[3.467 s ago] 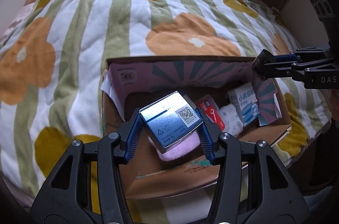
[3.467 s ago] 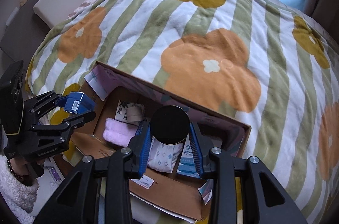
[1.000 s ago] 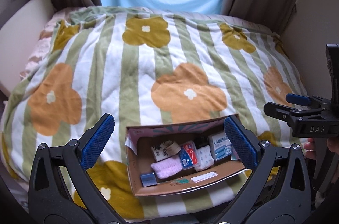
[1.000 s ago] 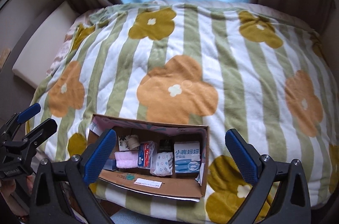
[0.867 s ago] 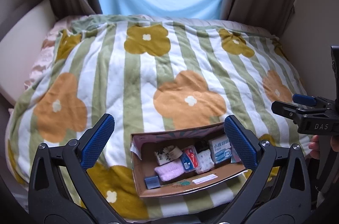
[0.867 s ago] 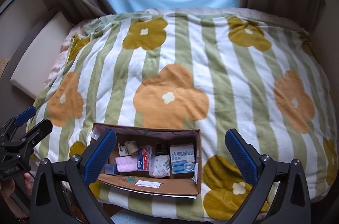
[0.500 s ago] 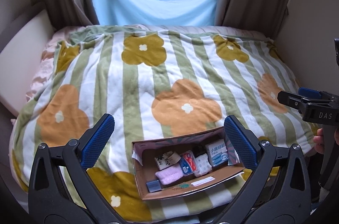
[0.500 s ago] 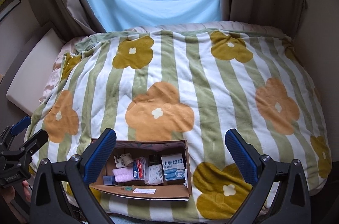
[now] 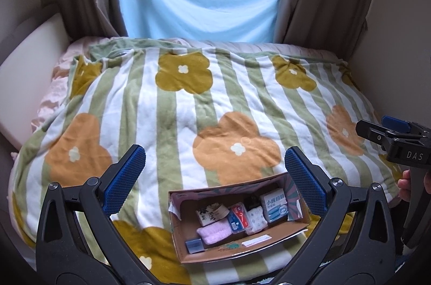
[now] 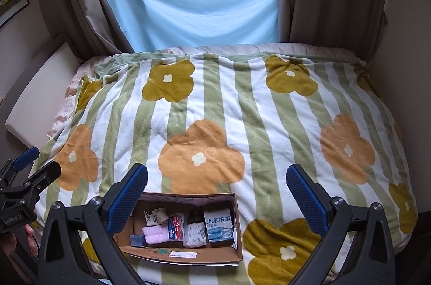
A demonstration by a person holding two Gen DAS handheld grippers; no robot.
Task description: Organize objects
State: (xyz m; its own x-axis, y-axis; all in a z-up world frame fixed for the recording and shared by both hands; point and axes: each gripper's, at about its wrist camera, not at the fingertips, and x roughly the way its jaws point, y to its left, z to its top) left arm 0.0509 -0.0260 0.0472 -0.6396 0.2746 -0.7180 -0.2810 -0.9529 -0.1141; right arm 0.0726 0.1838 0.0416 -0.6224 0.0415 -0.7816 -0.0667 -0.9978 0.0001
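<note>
An open cardboard box (image 9: 242,248) (image 10: 188,255) sits at the near edge of the bed. It holds a small blue-grey box (image 9: 194,245) (image 10: 137,240), a pink cloth (image 9: 214,233), a red-and-blue packet (image 9: 238,215), a white patterned pouch (image 9: 256,216), a white-and-blue carton (image 9: 274,204) (image 10: 218,225) and other small items. My left gripper (image 9: 212,174) is open and empty, held high above and behind the box. My right gripper (image 10: 216,193) is open and empty, likewise raised; it also shows at the left wrist view's right edge (image 9: 388,136).
A flowered, green-striped blanket (image 9: 215,110) (image 10: 229,110) covers the bed. A blue sheet (image 10: 194,4) hangs over the window between brown curtains. A white cushion (image 10: 37,93) lies along the left wall. A wall stands close on the right.
Earlier my left gripper held the small blue-grey box and my right a round black item over the cardboard box. Both are now open, empty and drawn back and up.
</note>
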